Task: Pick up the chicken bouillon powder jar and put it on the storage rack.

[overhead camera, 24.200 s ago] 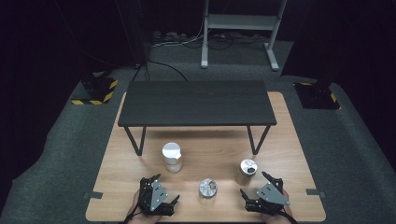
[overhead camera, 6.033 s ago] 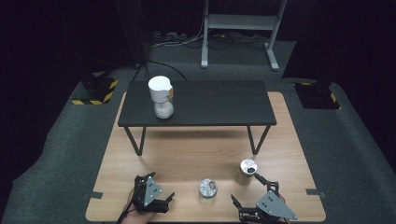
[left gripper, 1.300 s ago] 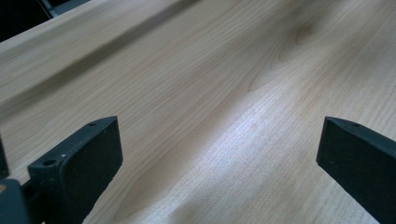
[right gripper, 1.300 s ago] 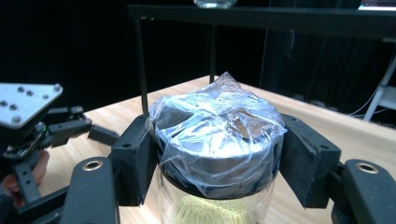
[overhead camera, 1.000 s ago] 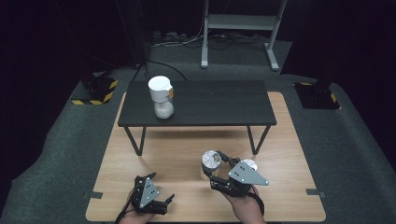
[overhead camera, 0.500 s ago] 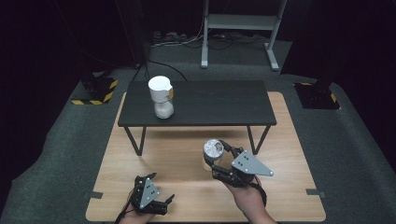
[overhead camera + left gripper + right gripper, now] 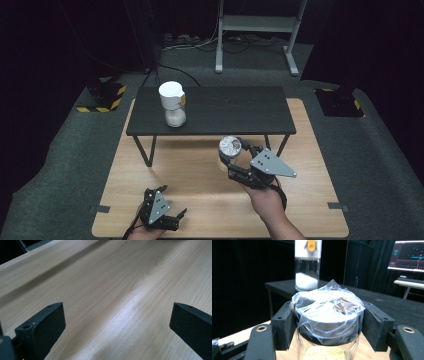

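Dim, dark surroundings with the wooden tabletop (image 7: 200, 175) lit from above; both gripper views are soft.

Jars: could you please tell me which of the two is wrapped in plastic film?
The jar of yellow grains held in the right tongs has film over its lid; the white-capped jar on the black bench has none.

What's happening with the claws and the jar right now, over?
Right gripper shut on plastic-wrapped jar, lifted before the black shelf. Left gripper open, empty, low over the wooden table. White-lidded jar already on shelf. Path clear.
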A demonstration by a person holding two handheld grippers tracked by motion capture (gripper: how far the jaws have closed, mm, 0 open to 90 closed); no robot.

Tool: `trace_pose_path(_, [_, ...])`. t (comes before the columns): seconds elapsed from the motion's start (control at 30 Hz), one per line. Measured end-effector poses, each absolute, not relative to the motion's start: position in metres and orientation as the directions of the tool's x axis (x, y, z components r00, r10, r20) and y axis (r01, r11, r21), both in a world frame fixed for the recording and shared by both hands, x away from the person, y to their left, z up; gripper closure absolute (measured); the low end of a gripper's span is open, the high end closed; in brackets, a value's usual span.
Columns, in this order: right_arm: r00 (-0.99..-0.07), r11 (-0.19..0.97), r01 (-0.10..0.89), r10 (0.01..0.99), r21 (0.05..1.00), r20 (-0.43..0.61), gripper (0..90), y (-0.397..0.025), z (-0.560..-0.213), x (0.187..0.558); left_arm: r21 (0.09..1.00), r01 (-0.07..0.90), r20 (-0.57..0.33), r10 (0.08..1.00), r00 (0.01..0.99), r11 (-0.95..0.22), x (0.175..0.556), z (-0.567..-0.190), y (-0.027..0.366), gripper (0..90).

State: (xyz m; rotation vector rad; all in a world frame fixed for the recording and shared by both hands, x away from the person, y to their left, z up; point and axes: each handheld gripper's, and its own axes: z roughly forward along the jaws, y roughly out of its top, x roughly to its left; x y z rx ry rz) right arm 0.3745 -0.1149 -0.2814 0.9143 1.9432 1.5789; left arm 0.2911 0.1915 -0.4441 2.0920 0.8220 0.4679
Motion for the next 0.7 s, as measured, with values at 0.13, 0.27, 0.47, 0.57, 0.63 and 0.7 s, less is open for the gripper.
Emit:
trace_pose_path(0.13, [-0.662,0.102,0.192,0.748,0.976,0.052,34.4,-0.115,-0.274,0.38,0.805,0.39,0.038,0.695,0.718,-0.447,0.291,-0.444,0.192,0.5])
trace_pose_path(0.27, [-0.658,0.096,0.18,0.752,0.979,0.048,34.4,-0.113,-0.266,0.386,0.806,0.388,0.041,0.695,0.717,-0.448,0.291,-0.444,0.192,0.5])
trace_pose_path(0.47, [-0.652,0.082,0.17,0.756,0.982,0.05,34.4,-0.11,-0.257,0.393,0.807,0.385,0.041,0.693,0.719,-0.447,0.291,-0.444,0.192,0.5])
trace_pose_path(0.57, [-0.65,0.084,0.159,0.759,0.984,0.041,34.5,-0.108,-0.252,0.395,0.809,0.385,0.038,0.693,0.72,-0.445,0.291,-0.444,0.192,0.5])
trace_pose_path(0.63, [-0.649,0.082,0.153,0.76,0.985,0.038,34.4,-0.107,-0.249,0.396,0.809,0.386,0.037,0.692,0.721,-0.444,0.291,-0.444,0.193,0.5])
trace_pose_path(0.7, [-0.647,0.081,0.148,0.762,0.986,0.034,34.4,-0.105,-0.246,0.398,0.81,0.385,0.036,0.693,0.72,-0.443,0.291,-0.444,0.193,0.5])
